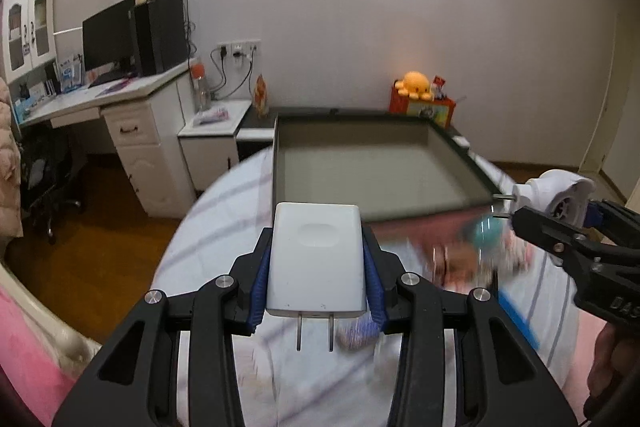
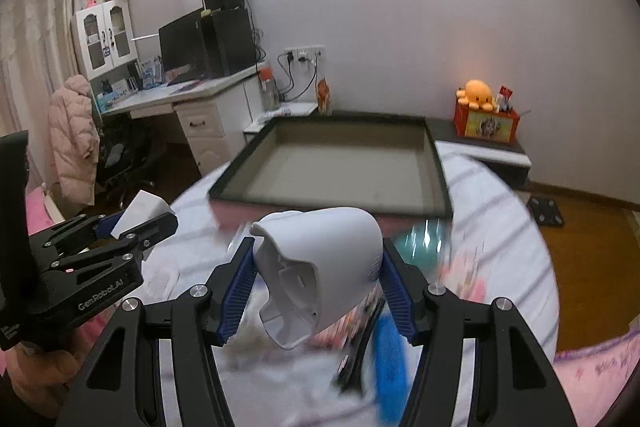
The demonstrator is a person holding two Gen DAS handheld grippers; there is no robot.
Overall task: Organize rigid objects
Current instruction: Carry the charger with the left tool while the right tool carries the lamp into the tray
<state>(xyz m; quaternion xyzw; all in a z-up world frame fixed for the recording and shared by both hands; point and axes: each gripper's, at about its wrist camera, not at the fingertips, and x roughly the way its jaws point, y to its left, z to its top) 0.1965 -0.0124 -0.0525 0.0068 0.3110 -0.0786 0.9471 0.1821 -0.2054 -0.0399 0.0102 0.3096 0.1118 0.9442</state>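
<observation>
Left wrist view: the left gripper (image 1: 318, 267) clamps a white charger (image 1: 317, 259) at lower centre, prongs pointing toward the camera, long axis along the fingers. The dark tray (image 1: 280, 163) lies straight ahead, above it in frame.

Right wrist view: the right gripper (image 2: 316, 287) grips a white rounded plug (image 2: 320, 267) (probably an adapter); the tray sits just above. "GenRobot.AI" reads at lower left

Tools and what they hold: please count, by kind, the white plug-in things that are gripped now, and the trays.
Flat white charger, in the left tool: 1
Rounded white plug-in device, in the right tool: 1
Dark tray, nothing seen in it: 1
Total: 3
</observation>
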